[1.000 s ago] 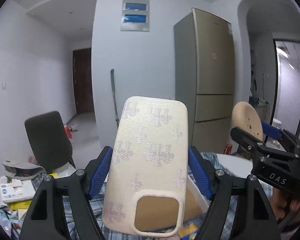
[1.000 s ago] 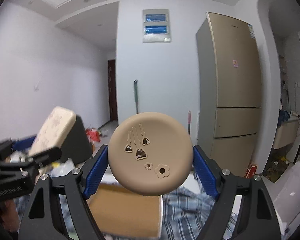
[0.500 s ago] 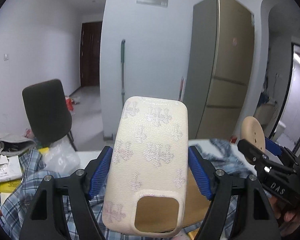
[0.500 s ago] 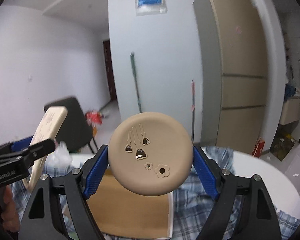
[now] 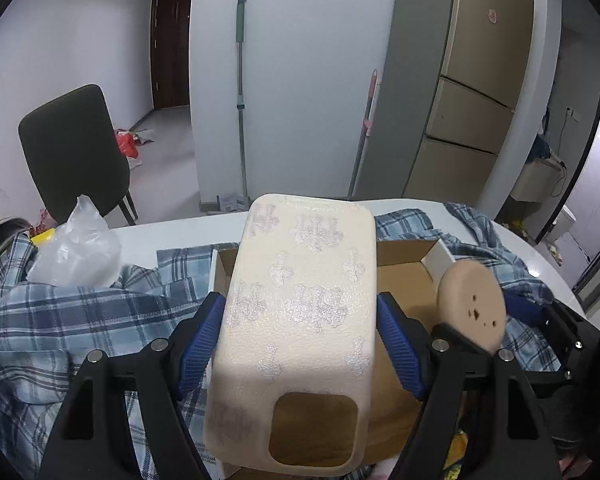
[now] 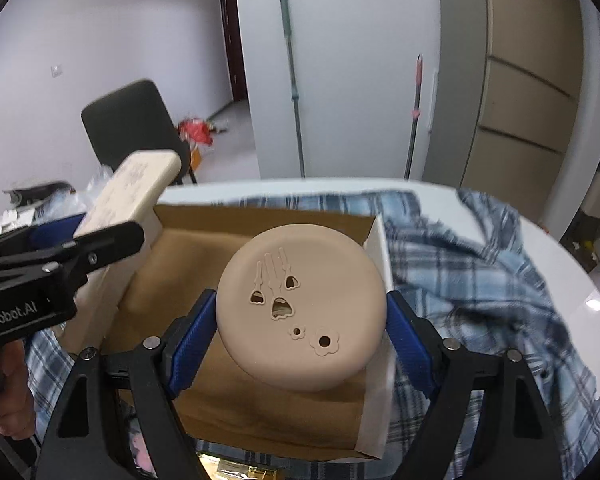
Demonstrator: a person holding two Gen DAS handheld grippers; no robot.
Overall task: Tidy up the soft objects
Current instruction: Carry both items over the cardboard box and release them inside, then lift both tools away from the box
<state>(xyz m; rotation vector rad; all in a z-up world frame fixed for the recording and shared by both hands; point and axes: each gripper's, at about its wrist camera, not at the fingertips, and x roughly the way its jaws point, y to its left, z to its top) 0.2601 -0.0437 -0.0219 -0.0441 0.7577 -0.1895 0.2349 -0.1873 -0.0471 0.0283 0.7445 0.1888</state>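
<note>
My left gripper (image 5: pixel 300 340) is shut on a cream phone case (image 5: pixel 300 312) with pale cross patterns and a camera cutout. It holds the case above the left part of an open cardboard box (image 5: pixel 404 276). My right gripper (image 6: pixel 300 336) is shut on a round beige silicone case (image 6: pixel 300 312) with small cutouts, held above the box's (image 6: pixel 236 396) brown floor. The round case also shows in the left wrist view (image 5: pixel 470 312), and the phone case in the right wrist view (image 6: pixel 132 188).
The box lies on a blue plaid shirt (image 6: pixel 460 264) spread over a white round table (image 6: pixel 572 280). A clear plastic bag (image 5: pixel 76 252) sits at the left. A dark chair (image 5: pixel 76 152), two mop handles (image 5: pixel 240 96) and a fridge (image 5: pixel 476 80) stand behind.
Both grippers have tilted down and moved forward over the box, which now fills the lower view. Each keeps its hold on its case.
</note>
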